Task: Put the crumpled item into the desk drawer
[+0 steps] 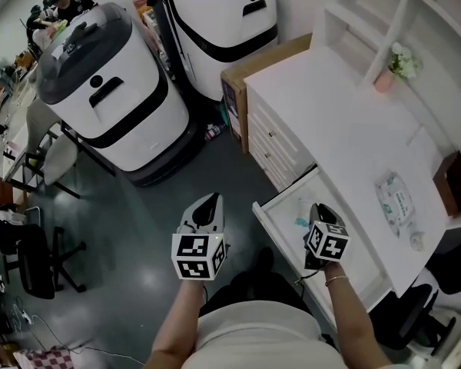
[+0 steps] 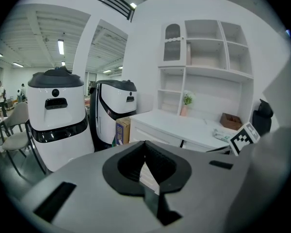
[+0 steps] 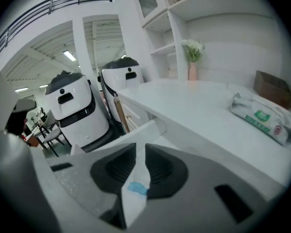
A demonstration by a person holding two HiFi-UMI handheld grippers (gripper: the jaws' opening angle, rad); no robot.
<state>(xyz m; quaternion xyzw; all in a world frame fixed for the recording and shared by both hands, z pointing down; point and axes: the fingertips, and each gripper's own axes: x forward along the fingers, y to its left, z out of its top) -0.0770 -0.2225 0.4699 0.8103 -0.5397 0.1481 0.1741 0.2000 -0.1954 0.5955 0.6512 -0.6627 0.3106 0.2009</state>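
The white desk (image 1: pixel 346 121) has one drawer (image 1: pixel 270 220) pulled out toward me. On the drawer floor lies a small pale item with a blue patch (image 1: pixel 300 223), just left of my right gripper (image 1: pixel 319 207). In the right gripper view that blue patch (image 3: pixel 137 188) shows through the narrow gap of the right gripper (image 3: pixel 136 147), whose jaws stand slightly apart and seem to hold nothing. My left gripper (image 1: pixel 211 200) hovers over the dark floor left of the drawer. Its jaws (image 2: pixel 145 143) are shut and empty.
On the desk lie a wipes packet (image 1: pixel 395 198), a small pale lump (image 1: pixel 416 241) near the front edge, a brown box (image 1: pixel 453 183) and a flower vase (image 1: pixel 396 64). Two large white robots (image 1: pixel 111 91) and a cardboard box (image 1: pixel 234 91) stand left of the desk.
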